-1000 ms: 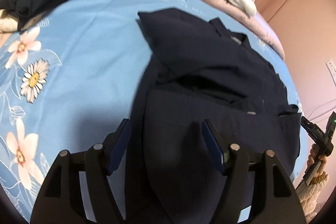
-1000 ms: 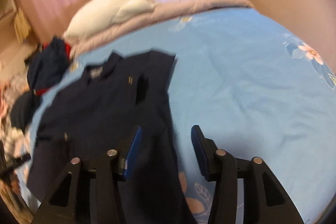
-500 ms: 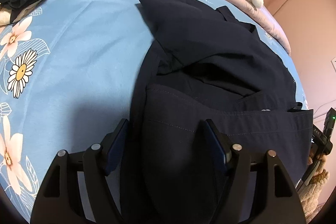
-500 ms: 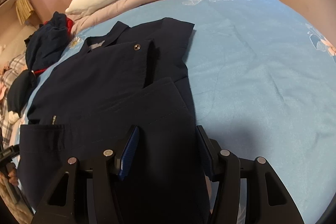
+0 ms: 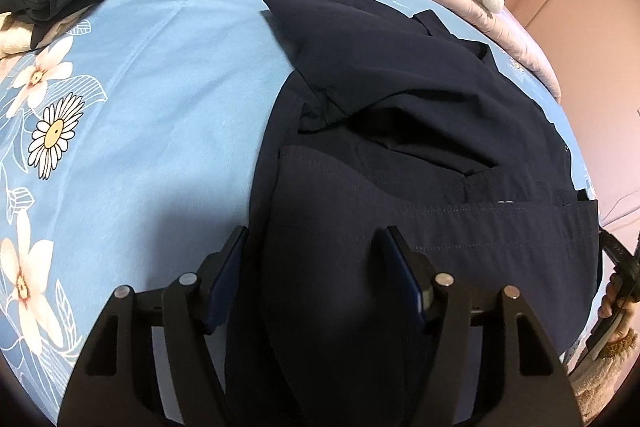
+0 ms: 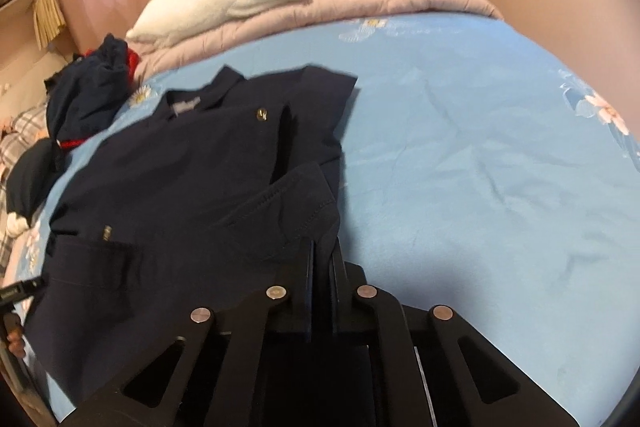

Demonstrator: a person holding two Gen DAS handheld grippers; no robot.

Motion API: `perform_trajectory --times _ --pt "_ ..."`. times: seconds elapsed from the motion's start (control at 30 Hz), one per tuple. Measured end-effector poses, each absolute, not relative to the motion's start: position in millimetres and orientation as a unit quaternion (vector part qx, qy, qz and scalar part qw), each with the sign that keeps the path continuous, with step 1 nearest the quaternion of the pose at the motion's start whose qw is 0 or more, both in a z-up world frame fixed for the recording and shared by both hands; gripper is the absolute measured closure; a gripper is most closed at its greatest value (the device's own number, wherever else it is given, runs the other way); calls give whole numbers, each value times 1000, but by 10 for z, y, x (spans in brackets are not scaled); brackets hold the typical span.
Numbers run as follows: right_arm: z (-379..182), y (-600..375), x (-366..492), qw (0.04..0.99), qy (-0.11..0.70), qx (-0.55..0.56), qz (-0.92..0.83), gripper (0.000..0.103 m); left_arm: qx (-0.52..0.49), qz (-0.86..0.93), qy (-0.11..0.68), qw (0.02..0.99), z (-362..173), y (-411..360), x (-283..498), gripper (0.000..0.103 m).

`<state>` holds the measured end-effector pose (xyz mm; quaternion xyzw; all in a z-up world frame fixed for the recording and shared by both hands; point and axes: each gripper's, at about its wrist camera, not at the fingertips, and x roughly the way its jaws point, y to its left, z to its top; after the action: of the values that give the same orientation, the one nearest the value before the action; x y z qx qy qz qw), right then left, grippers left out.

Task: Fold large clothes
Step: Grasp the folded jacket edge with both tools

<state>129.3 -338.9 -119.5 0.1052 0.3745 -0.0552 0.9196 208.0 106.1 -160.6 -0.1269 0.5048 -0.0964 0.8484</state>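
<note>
Navy shirt (image 5: 420,131) spread on a blue flowered bed sheet (image 5: 160,75), partly folded.
The left hand-held gripper (image 5: 312,259) is held apart over the shirt's near hem; the right hand-held gripper (image 6: 322,263) is clamped on a raised corner of the shirt just ahead of it.

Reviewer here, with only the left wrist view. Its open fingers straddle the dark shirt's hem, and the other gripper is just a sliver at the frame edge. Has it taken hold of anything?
Observer: Yes. The right gripper is shut on a hem corner of the dark navy collared shirt, and the fabric bunches at the pinch.
Operator: What lies beyond that side of the shirt?
Observer: Lightly creased light blue floral bedsheet, with a pink flower print near its far edge.
</note>
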Motion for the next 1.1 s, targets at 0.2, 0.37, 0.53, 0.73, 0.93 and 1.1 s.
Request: perform_trajectory --times 0.2,0.37,0.53,0.73,0.93,1.1 --pt "-877 -3435 944 939 314 134 -46 99 -144 -105 495 850 -1485 1104 1991 39" --pt "-773 -3465 726 944 292 145 -57 100 -161 -121 485 851 -1409 1111 1958 38" --pt "-882 -3519 649 938 299 161 -69 100 -169 -131 491 844 -1422 1076 2051 38" --pt "-985 -3610 582 931 311 177 -75 100 -173 -141 471 853 -1297 1035 2147 38" --pt "-994 -3606 570 931 311 174 -75 100 -184 -166 466 849 -1220 967 2285 37" --pt "-1016 -3614 559 931 311 174 -74 100 -163 -154 514 828 -1534 863 2485 37"
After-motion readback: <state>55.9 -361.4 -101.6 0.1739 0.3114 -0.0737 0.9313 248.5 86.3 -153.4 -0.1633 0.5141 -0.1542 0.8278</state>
